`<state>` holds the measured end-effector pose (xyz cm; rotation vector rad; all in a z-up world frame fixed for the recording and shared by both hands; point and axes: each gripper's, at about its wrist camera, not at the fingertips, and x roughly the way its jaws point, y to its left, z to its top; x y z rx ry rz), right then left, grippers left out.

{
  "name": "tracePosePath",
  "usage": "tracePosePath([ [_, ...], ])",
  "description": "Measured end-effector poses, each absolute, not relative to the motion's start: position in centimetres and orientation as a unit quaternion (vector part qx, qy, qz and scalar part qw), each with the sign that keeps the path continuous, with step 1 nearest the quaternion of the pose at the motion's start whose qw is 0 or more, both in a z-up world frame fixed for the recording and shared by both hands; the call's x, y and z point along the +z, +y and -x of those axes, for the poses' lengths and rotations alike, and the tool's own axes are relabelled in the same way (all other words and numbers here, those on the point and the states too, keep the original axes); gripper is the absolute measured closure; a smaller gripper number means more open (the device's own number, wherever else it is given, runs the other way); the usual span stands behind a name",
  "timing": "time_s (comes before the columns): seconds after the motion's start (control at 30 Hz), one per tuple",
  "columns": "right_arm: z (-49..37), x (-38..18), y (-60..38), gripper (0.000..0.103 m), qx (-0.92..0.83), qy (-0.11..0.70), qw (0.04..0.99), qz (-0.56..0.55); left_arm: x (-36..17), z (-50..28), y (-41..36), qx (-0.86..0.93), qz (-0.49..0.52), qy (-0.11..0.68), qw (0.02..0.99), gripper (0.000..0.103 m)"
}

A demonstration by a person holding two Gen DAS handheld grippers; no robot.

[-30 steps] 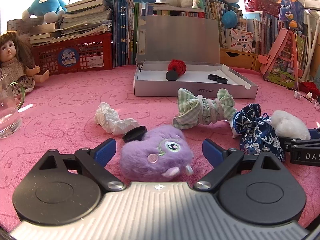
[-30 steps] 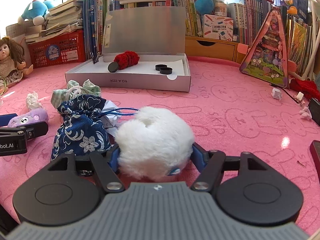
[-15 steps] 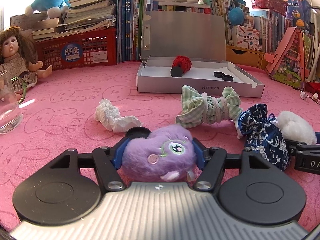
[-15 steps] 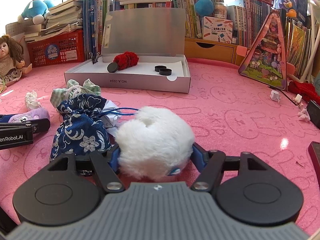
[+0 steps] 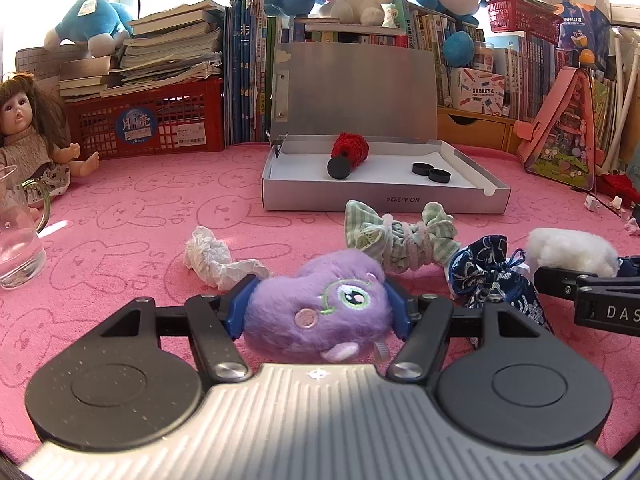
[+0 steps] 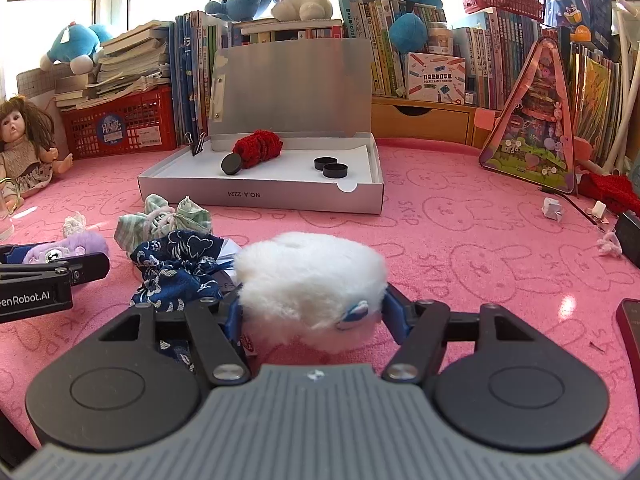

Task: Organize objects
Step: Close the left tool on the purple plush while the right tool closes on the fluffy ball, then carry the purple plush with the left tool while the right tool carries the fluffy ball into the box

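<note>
The left gripper (image 5: 318, 314) has just closed its blue pads onto the fuzzy purple plush toy (image 5: 320, 312), half shut around its width. The right gripper (image 6: 312, 314), jaws just closing further, squeezes the fluffy white plush ball (image 6: 310, 284) likewise. Both toys sit low over the pink mat, well short of the open grey cardboard box (image 5: 384, 200), probably so both can be carried there together. Between the plushes and the box lie the navy floral drawstring pouch (image 6: 176, 268) and the green striped cloth bundle (image 5: 400, 236).

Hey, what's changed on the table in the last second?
The left gripper has closed on the purple plush, which earlier sat loose between wide jaws. The right gripper has just been closing further, squeezing the white fluffy toy tighter. The blue pouch, striped cloth, tissue and box stayed put.
</note>
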<state>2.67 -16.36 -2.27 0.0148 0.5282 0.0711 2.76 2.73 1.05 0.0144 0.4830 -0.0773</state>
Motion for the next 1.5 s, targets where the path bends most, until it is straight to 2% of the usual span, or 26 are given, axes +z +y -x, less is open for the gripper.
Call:
tracePosePath([
  [0.5,-2.5,-1.3,-17.1,0.035,0.034,0.247,0.968,-0.021,1.9,-3.1,2.7,-0.045,-0.010,0.238,0.970,0.032],
  [0.77,-3.9,-0.7,-17.4,0.035,0.039,0.242,0.969,-0.031,2.8,-6.1,2.5,-0.043,-0.014,0.257,0.965,0.032],
  [1.5,-12.3,3.7,-18.8,0.034,0.048,0.220,0.974,-0.040,7.8,-15.0,2.7,-0.059,0.006,0.229,0.972,0.032],
])
